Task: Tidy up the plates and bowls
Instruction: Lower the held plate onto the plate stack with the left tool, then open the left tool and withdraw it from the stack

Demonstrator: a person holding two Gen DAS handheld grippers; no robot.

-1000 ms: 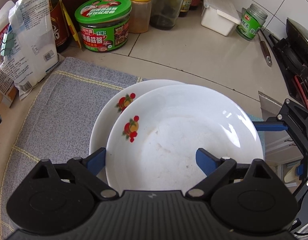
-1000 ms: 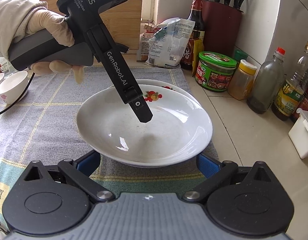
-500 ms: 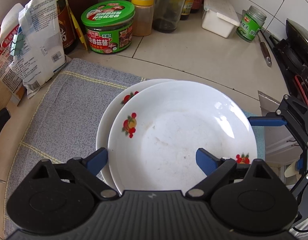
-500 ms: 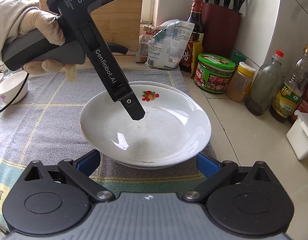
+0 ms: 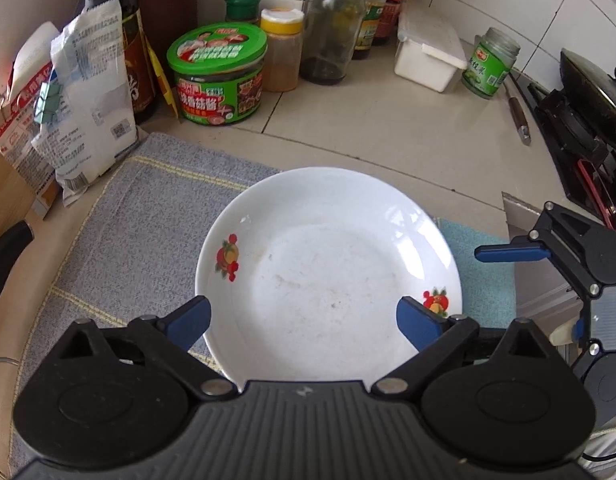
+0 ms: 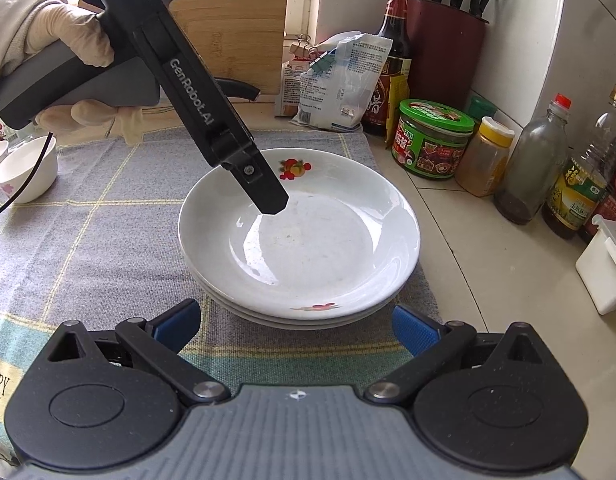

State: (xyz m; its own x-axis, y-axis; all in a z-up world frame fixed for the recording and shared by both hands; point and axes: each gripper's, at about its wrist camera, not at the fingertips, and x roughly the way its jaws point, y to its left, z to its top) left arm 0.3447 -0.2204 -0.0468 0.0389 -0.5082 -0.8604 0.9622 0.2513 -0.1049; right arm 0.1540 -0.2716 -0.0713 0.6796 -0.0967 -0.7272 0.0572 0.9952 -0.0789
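Note:
A stack of white plates with fruit prints (image 6: 308, 248) rests on the grey checked cloth (image 6: 87, 240); the top plate (image 5: 328, 272) sits squarely on the ones below. My left gripper (image 5: 303, 320) is open and empty, its blue fingers either side of the plate's near rim, above it. It also shows in the right wrist view (image 6: 263, 192), over the plate's far left side. My right gripper (image 6: 293, 326) is open and empty, just in front of the stack. Two small white bowls (image 6: 25, 170) stand at the far left of the cloth.
Jars and bottles line the wall: a green-lidded jar (image 5: 217, 76), a spice jar (image 5: 281, 54), a glass bottle (image 6: 530, 168), a white box (image 5: 430, 58). Bags (image 5: 83, 108) and a knife block (image 6: 444, 48) stand behind the cloth. A stove with wok (image 5: 588, 96) is at right.
The top plate, offset from the one below, has settled squarely onto the stack. Both grippers have drawn back and up a little from the plates.

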